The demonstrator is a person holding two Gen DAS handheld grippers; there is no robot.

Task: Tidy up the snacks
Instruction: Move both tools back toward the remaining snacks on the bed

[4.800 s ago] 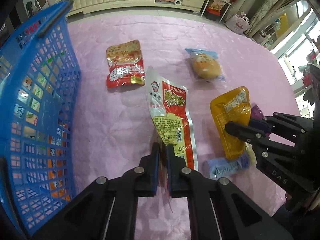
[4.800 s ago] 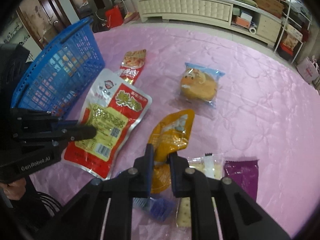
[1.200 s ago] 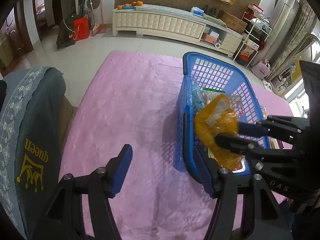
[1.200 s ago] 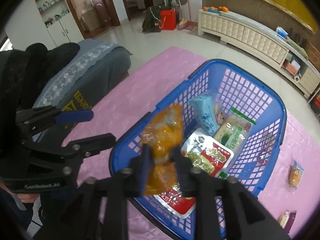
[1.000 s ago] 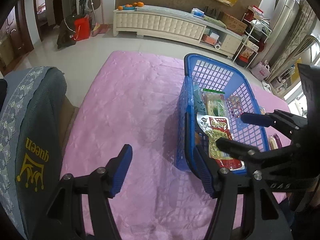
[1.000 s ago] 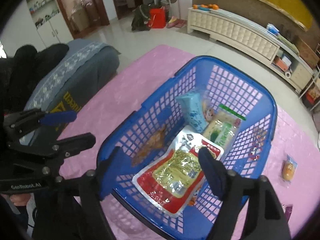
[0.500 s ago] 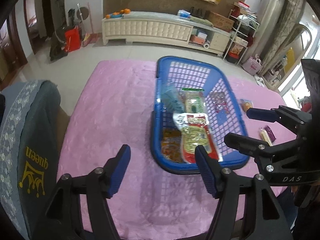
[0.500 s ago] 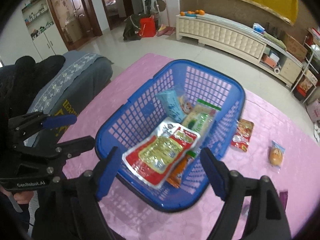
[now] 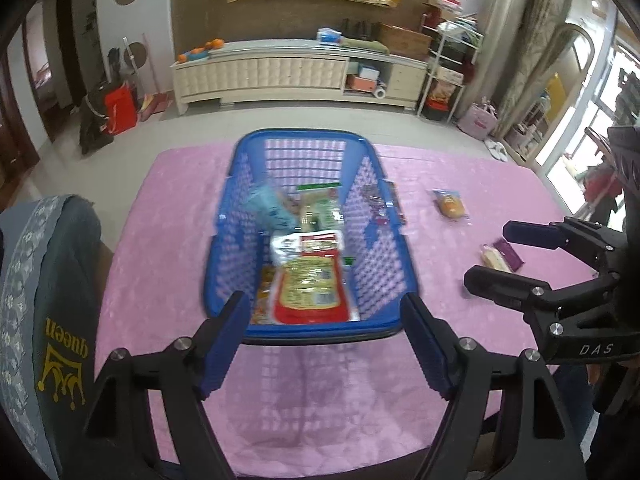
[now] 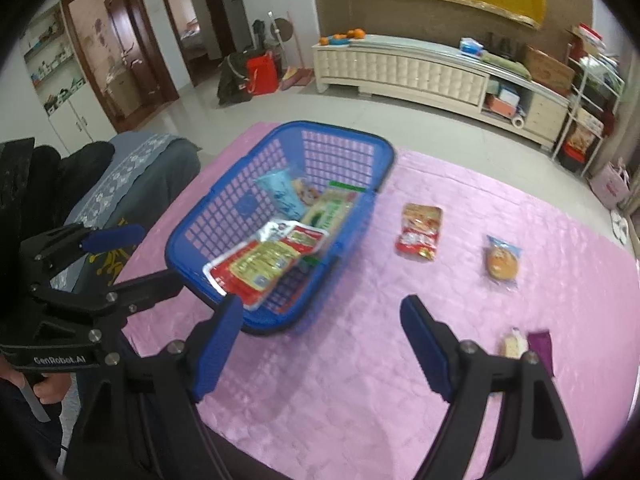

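The blue basket (image 9: 224,240) (image 10: 208,216) stands on the pink table and holds a red-and-white pouch (image 9: 308,280) (image 10: 260,260), an orange pouch (image 9: 262,300), a light blue packet (image 10: 280,192) and a green pack (image 10: 332,208). My left gripper (image 9: 324,340) (image 10: 136,258) hovers before the basket's near rim, its jaws opening with nothing held between them. My right gripper (image 10: 320,344) (image 9: 504,256) is open and empty, over bare cloth to the basket's right. A red pouch (image 10: 420,232), a bun packet (image 10: 500,262) (image 9: 450,204), a cracker packet (image 10: 512,344) and a purple packet (image 10: 540,344) lie on the cloth.
A chair with a grey cover (image 9: 40,300) (image 10: 132,168) stands at the table's left edge. A person's hand (image 10: 52,388) grips the left tool. A long white sideboard (image 9: 280,76) lines the far wall across open floor.
The right gripper let the orange pouch fall into the basket and opened wide. Both grippers then drew back and up from the basket, so more of the table shows. The left jaws spread wider.
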